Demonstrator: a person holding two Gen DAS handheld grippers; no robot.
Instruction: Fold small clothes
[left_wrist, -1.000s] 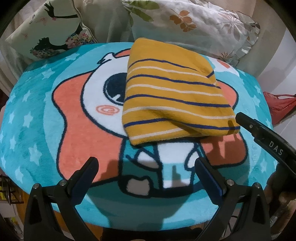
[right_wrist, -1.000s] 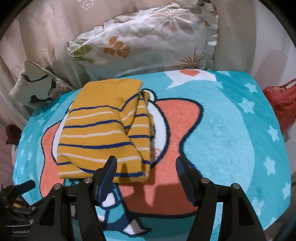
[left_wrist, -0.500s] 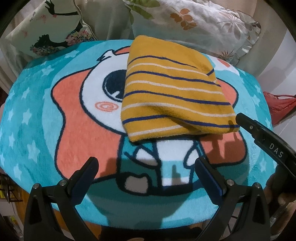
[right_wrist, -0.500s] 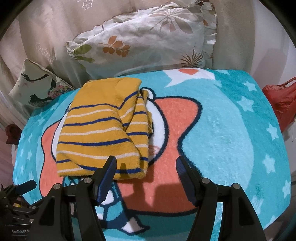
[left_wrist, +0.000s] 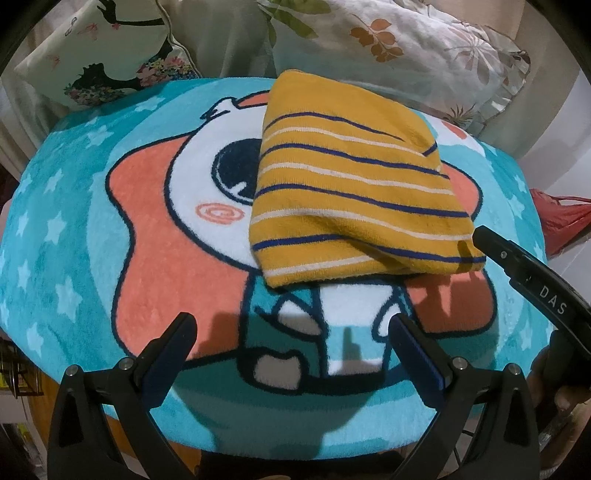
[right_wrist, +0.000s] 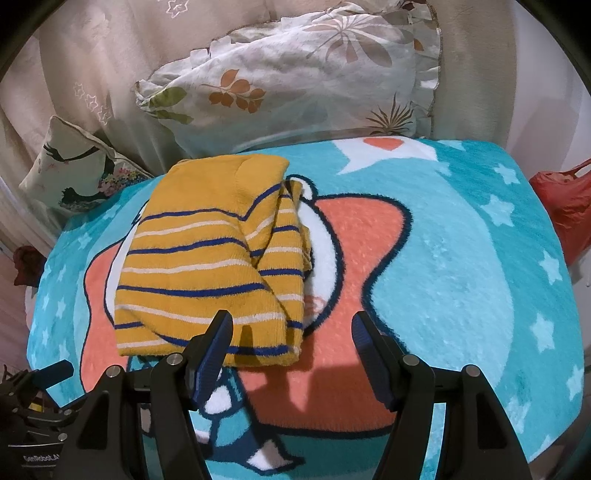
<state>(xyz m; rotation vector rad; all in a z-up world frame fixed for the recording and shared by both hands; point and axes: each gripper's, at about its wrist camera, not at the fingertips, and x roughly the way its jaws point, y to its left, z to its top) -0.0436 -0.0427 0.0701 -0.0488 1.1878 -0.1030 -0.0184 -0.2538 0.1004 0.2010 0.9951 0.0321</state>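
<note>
Striped yellow garment (left_wrist: 354, 192) folded on cartoon rug (left_wrist: 92, 229)
Both grippers hover released, empty; right gripper (right_wrist: 291, 336) nearer, its left jaw overlapping the garment's near edge, left gripper (left_wrist: 291, 332) short of it

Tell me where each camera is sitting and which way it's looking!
Left wrist view: sits on the left gripper, looking steeply down at the folded yellow striped knit garment on the turquoise cartoon star rug; its own open fingers show, plus the right gripper's tip and a bit of hand at the right edge.
Right wrist view: sits on the right gripper, looking down from the garment's right side; its open fingers show, and the left gripper at bottom left.
Both share the garment, rug and leaf-print pillow.
</note>
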